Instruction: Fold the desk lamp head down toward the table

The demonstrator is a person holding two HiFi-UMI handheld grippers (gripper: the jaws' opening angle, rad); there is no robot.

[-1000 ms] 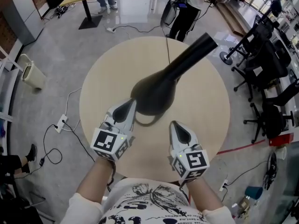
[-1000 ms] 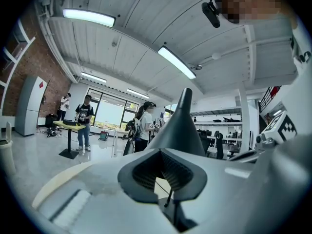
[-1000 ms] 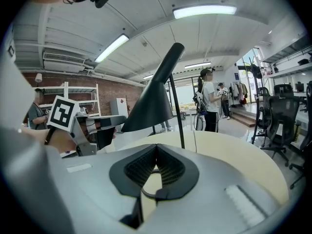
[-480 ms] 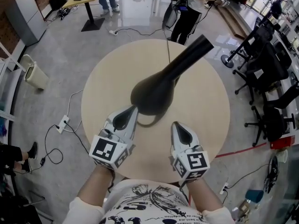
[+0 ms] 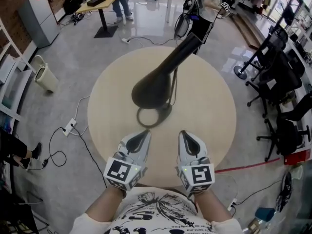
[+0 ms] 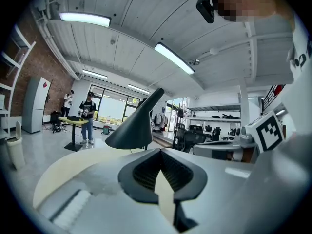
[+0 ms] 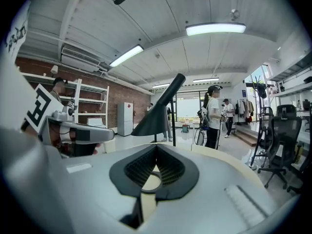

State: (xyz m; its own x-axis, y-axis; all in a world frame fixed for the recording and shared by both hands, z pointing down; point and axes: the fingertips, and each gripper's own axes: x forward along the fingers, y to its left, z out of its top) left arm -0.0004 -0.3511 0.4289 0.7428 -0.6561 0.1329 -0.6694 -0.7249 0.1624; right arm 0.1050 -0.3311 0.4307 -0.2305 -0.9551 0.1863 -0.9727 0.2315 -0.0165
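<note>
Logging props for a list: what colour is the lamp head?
The lamp head is black; the head view shows it best.

The left gripper (image 5: 142, 136) and right gripper (image 5: 187, 138) are pale grey pointed shells with black ribbed pads (image 6: 144, 172). Each carries a cube (image 5: 122, 172) of black-and-white square markers and a small green light. The person wears a white shirt (image 5: 156, 211) printed with black line drawings, with cream sleeves (image 5: 83, 222).
</note>
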